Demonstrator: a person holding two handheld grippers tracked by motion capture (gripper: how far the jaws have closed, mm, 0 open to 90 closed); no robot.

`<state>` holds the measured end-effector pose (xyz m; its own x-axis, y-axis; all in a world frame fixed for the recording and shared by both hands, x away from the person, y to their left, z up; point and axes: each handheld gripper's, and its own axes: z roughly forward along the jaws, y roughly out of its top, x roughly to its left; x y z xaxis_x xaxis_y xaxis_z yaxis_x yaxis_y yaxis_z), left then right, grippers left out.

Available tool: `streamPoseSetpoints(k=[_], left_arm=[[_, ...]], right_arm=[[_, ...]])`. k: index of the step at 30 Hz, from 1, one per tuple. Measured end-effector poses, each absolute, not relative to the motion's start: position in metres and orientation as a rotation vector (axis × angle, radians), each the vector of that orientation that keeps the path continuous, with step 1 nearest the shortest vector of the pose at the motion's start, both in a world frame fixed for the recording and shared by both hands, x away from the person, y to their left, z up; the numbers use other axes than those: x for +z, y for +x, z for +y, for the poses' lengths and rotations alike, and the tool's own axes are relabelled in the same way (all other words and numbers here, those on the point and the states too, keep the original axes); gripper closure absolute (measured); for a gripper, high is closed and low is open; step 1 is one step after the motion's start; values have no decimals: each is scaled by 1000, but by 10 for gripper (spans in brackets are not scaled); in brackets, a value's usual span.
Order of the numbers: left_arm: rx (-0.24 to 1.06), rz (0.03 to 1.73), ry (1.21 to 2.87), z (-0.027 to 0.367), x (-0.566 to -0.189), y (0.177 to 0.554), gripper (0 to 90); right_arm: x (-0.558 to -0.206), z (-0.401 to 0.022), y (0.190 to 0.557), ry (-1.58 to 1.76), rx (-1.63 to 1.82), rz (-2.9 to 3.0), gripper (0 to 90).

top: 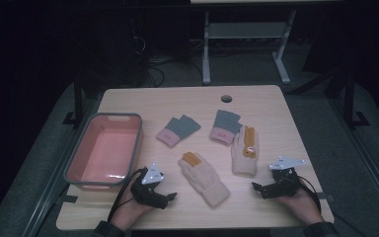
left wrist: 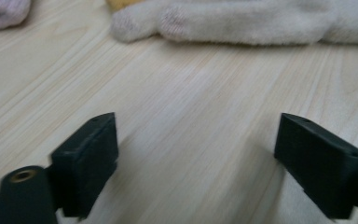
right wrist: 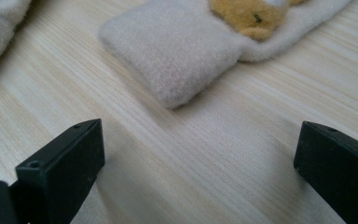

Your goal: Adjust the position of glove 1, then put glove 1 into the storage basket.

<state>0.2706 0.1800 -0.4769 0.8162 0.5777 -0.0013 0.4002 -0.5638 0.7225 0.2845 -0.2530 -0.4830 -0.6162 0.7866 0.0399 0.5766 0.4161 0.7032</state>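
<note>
Two hand-held grippers low over the tabletop (top: 128, 98), both with jaws wide apart, nothing between them. Left hand-held gripper (top: 170, 197) points at the cream glove (top: 205, 178), which lies just ahead of its tips, not touching. Right hand-held gripper (top: 254, 187) faces the cuff of the second cream glove (top: 245, 150), near but clear. Two grey-pink mittens (top: 177, 130) lie beyond. Pink bin (top: 104, 150) sits outboard of the left one.
</note>
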Motion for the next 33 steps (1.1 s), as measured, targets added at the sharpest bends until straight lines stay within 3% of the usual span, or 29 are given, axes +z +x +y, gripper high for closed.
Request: streamPoseSetpoints(k=[10, 17, 24, 33], left_arm=[[302, 709, 2249, 180, -477, 271, 125], [307, 716, 2249, 181, -477, 271, 124], [308, 716, 2251, 181, -476, 271, 125], [306, 712, 2256, 181, -476, 271, 124]], right_arm=[[-471, -252, 288, 1207, 941, 2383, 41], [-451, -252, 292, 1237, 1009, 2356, 314], [-434, -248, 301, 1252, 1097, 2377, 875], [-432, -215, 328, 1191, 1155, 2434, 900]])
